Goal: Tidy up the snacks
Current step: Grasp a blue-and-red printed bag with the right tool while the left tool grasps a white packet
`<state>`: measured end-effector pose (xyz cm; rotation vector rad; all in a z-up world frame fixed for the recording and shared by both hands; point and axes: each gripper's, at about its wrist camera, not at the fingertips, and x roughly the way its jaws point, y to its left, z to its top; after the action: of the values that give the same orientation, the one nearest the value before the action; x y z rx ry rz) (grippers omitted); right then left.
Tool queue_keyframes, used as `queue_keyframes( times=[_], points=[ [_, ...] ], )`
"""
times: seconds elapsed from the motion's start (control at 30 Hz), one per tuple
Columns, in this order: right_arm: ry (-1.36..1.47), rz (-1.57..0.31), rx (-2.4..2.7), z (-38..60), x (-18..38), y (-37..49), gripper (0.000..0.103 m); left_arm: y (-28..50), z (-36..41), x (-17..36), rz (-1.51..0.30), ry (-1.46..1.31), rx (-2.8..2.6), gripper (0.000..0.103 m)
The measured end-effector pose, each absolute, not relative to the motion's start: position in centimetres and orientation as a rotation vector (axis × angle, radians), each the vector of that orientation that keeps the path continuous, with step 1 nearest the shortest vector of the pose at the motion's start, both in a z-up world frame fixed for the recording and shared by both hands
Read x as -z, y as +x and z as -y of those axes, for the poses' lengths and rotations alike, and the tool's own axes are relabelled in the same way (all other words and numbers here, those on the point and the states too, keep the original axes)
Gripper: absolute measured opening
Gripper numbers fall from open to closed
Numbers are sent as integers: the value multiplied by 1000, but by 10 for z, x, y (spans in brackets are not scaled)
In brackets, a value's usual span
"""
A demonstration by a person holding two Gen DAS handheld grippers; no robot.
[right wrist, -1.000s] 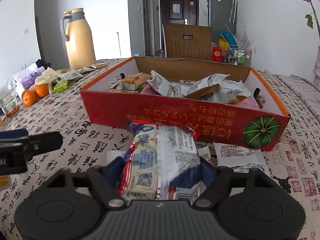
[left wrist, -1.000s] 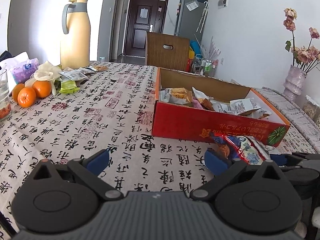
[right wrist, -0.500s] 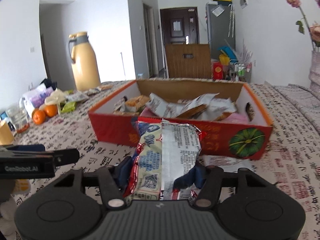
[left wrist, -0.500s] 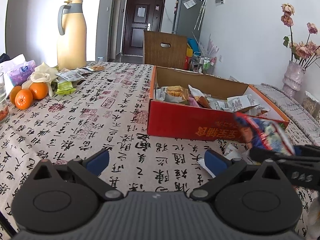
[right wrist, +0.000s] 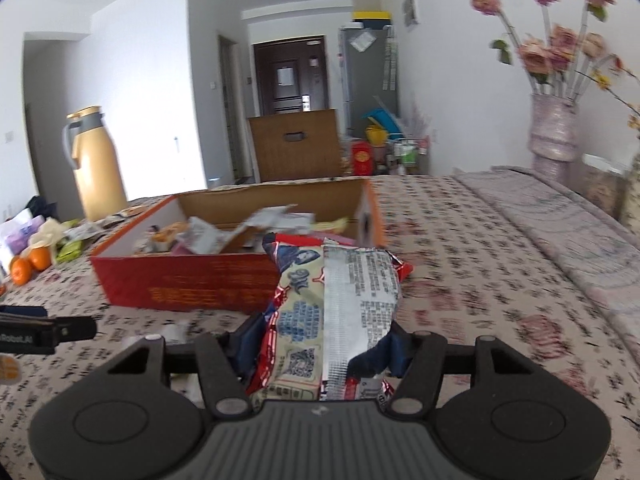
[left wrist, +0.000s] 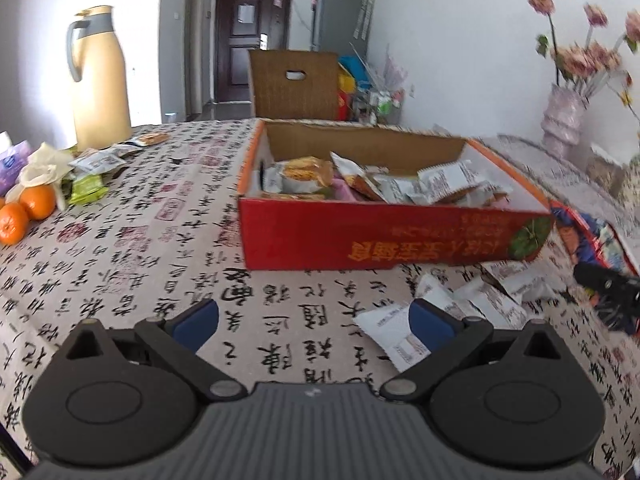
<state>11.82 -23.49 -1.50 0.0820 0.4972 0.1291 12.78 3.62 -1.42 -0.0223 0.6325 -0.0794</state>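
Note:
A red cardboard box (left wrist: 380,240) with several wrapped snacks (left wrist: 400,188) inside stands on the patterned tablecloth. My right gripper (right wrist: 322,338) is shut on a red, blue and silver snack bag (right wrist: 332,292), held above the table near the box's (right wrist: 188,280) right front corner. The same bag (left wrist: 592,236) shows at the right edge of the left wrist view. My left gripper (left wrist: 314,316) is open low over the cloth in front of the box, with nothing between its fingers. Loose white snack packets (left wrist: 472,304) lie on the cloth, one partly behind its right finger.
At the far left stand a tall yellow thermos (left wrist: 100,80), oranges (left wrist: 24,212) and a few small packets (left wrist: 86,188). A vase of dried flowers (right wrist: 554,128) stands at the right. A wooden chair back (left wrist: 296,84) rises behind the table's far edge.
My right gripper has tightened on the bag and carried it up and to the right, from the box's front to its right corner. The left gripper has shifted towards the white packets.

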Motion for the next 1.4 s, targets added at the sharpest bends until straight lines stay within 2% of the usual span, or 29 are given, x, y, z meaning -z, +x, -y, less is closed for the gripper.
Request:
queue_keyframes(
  times=[0.5,0.9,1.0,1.07,1.2,1.27,1.4],
  points=[
    [140,-524,-53,276,35,108,59,154,24,35,-744,228,211,103],
    [159,-522,-68,281,37,104,60,179,29,46,-786,176,198,102],
    [161,-525,-77,280,38,104,60,180,26,45,-792,143,215,94],
    [161,-527,-84,279,39,104,60,179,25,44,-798,118,238,83],
    [162,-529,-95,276,39,103,60,174,28,42,-790,118,257,68],
    [162,-530,-101,275,40,101,60,171,29,41,-786,115,264,54],
    [161,-531,-109,274,40,98,60,164,28,39,-781,99,272,47]
  ],
)
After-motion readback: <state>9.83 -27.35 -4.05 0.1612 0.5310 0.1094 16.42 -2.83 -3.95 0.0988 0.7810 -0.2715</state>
